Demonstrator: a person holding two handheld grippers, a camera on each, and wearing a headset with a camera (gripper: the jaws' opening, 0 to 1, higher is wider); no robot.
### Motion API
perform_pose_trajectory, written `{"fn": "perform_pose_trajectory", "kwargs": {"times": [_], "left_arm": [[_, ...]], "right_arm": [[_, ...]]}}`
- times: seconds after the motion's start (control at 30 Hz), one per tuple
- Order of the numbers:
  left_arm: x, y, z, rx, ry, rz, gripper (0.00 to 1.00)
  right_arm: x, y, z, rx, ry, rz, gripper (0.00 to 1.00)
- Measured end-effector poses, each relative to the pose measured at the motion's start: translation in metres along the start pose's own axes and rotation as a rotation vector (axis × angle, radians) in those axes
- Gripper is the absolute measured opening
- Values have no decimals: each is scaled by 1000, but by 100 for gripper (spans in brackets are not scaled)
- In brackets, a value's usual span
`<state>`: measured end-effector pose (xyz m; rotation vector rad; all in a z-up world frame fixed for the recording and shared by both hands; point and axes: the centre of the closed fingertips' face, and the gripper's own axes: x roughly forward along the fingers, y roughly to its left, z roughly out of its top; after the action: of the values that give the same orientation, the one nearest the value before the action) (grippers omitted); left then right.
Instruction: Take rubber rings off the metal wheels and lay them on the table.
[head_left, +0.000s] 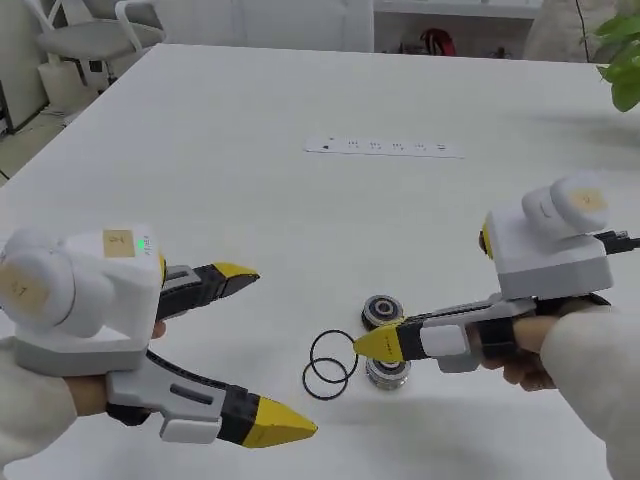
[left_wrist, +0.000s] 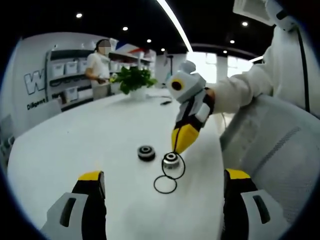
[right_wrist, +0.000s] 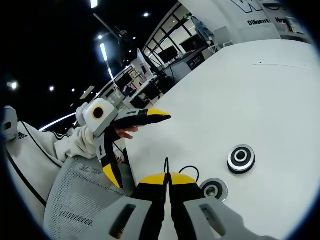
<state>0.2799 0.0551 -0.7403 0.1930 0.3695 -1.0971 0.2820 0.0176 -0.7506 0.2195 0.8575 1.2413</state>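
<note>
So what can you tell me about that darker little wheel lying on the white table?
The darker wheel is a small round disc lying flat on the white table. A black rubber ring wraps its rim; inside are silvery metal rings around a dark centre hole. It sits just beside the bare metal wheel, apart from it. Only the table touches it.

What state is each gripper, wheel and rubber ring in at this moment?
Left gripper: open, holding nothing.
Right gripper: shut on the held rubber ring.
Held rubber ring: off its wheel, edge pinched in the right jaws.
Loose rubber ring: off, lying flat on the table.
Far metal wheel: black ring still on.
Near metal wheel: bare, no ring on it.
</note>
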Motion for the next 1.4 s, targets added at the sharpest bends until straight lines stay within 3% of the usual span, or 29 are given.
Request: {"fn": "perform_pose_trajectory", "kwargs": {"times": [1.4], "left_arm": [[2, -5, -6, -13, 8, -23, 100]], "right_arm": [[17, -2, -28, -13, 106, -2, 0]]}}
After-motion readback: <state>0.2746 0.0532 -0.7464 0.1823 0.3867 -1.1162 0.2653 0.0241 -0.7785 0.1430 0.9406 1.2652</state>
